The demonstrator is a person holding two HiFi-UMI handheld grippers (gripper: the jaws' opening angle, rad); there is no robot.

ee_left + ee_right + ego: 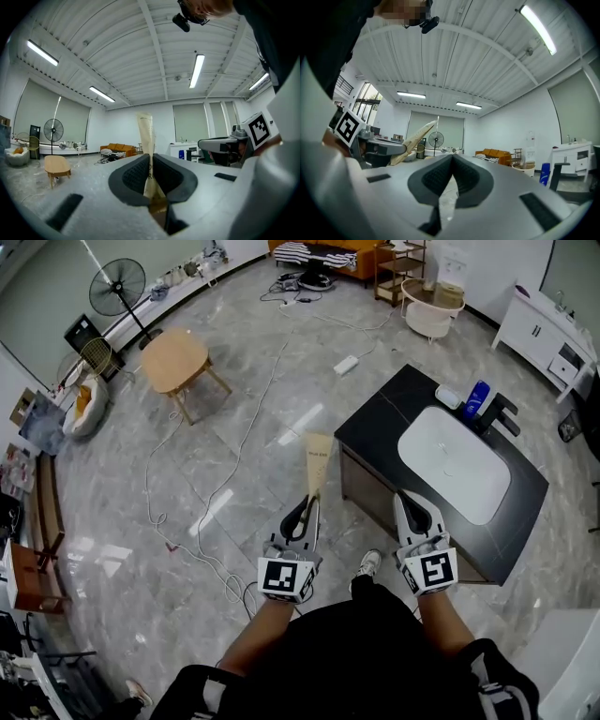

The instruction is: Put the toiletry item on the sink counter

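The toiletry item is a flat beige tube [318,459], standing up out of my left gripper [307,510], which is shut on its lower end. In the left gripper view the tube [146,136] rises between the dark pads [136,176]. It hangs over the floor just left of the black sink counter [375,432] with its white basin [454,463]. My right gripper [413,508] is shut with nothing in it, above the counter's near edge. In the right gripper view its jaws [452,163] meet at the tips, and the tube [415,135] shows at the left.
A blue bottle [477,397], a white soap dish [448,397] and a black faucet [499,414] stand behind the basin. A wooden table [176,360], a fan [119,285] and cables [178,521] are on the floor to the left. A white cabinet [548,334] is at the far right.
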